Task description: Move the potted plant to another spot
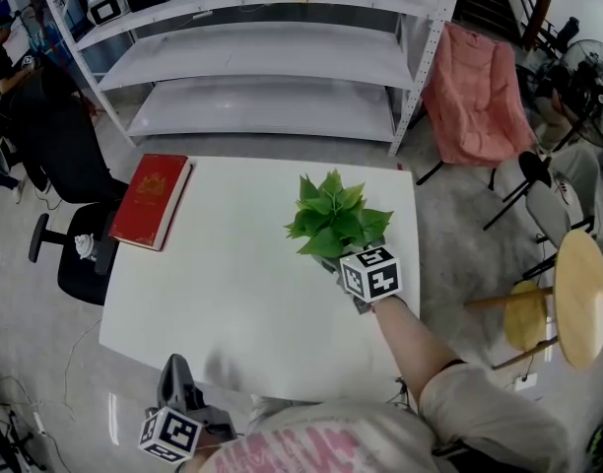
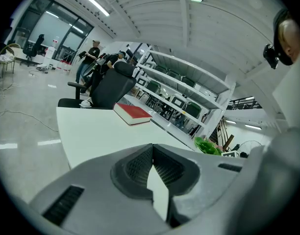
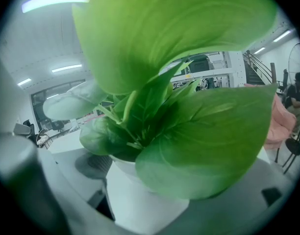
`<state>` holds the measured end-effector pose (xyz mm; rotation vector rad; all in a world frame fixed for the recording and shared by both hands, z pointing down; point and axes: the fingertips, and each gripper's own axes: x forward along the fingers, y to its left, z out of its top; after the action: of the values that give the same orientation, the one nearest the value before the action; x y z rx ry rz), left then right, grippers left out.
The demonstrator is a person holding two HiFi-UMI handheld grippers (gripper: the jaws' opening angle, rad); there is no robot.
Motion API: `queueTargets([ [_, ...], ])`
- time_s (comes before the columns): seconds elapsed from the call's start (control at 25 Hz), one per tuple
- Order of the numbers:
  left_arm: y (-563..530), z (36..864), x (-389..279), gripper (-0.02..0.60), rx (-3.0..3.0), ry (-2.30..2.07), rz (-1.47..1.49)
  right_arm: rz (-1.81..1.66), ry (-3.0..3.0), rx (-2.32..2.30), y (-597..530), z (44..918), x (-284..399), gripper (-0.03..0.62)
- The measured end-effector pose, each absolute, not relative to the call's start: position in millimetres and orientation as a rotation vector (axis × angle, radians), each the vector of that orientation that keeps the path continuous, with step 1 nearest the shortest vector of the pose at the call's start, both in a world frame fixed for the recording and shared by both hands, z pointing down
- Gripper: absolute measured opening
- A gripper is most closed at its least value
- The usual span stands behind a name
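One potted plant (image 1: pixel 333 220), one red book (image 1: pixel 151 201), one white table (image 1: pixel 242 284), one pink chair (image 1: pixel 474 97), two grippers (image 2: pixel 153 166) (image 3: pixel 155 195)

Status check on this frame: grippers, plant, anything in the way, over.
Left gripper shut, empty, at near table edge. Right gripper shut on potted plant. Red book at table's far-left corner, well clear.

The white table (image 1: pixel 242 294) carries a red book (image 1: pixel 151 200) lying flat at its 10 o'clock corner, and a leafy potted plant (image 1: pixel 333 220) at about 2 o'clock, though whether its pot touches the top cannot be told.
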<state>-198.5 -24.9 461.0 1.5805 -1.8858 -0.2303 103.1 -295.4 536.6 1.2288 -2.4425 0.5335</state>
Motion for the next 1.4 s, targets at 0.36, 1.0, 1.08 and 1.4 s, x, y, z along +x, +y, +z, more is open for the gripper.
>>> queueTargets([
  [0.36, -23.7, 462.2, -201.4, 0.003, 1.565, -1.886, -0.242, 0.517, -2.438, 1.232, -295.2, 537.5, 102.4, 0.497],
  [1.0, -20.9, 463.0, -202.3, 0.002, 1.559, -1.884, -0.253, 0.495, -2.419, 1.247, -293.4, 539.9, 102.1, 0.497],
  [1.08, -20.2, 462.8, -202.5, 0.002, 1.559, -1.885, -0.253, 0.491, -2.418, 1.250, -293.7, 539.9, 102.3, 0.497],
  [1.4, -17.4, 462.9, -204.8, 0.002, 1.555, -1.889, -0.255, 0.487, -2.417, 1.264, -293.2, 539.9, 101.6, 0.497],
])
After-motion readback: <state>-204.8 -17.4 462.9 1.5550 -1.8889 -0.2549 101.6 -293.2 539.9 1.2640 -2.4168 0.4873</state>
